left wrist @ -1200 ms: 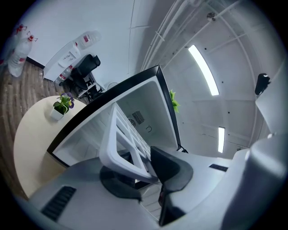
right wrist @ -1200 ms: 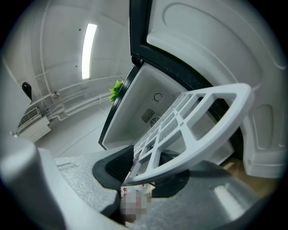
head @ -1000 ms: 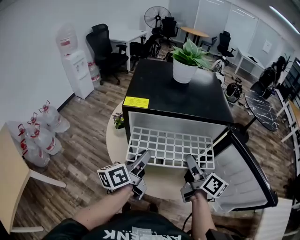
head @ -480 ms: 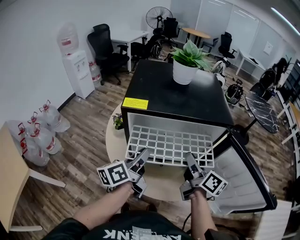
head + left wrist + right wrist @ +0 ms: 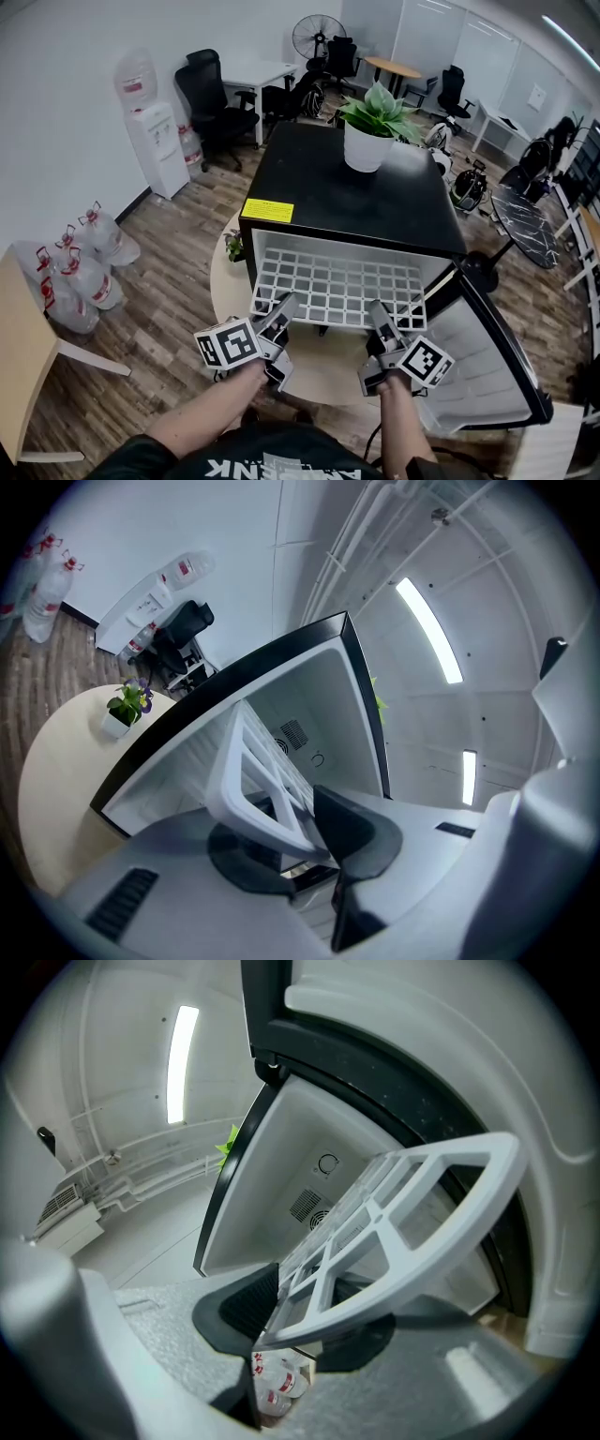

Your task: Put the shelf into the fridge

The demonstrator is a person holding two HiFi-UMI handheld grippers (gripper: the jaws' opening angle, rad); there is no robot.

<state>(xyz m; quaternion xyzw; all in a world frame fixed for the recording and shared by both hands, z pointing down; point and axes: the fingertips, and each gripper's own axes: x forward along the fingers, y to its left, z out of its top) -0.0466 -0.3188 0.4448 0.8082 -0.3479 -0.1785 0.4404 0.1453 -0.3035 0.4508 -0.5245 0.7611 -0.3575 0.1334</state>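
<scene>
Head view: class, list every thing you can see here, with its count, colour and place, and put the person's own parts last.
fridge: one, black, white inside, centre, door open at right.
shelf: one, white grid, partly inside the fridge.
potted plant: one, green in white pot, on the fridge.
round table: one, beige, under the fridge.
water dispenser: one, white, left wall.
water bottles: several, clear, floor at left.
office chairs: several, black, at the back.
fan: one, black, at the back.
left gripper: one, grey, shut on the shelf's front edge.
right gripper: one, grey, shut on the shelf's front edge.
</scene>
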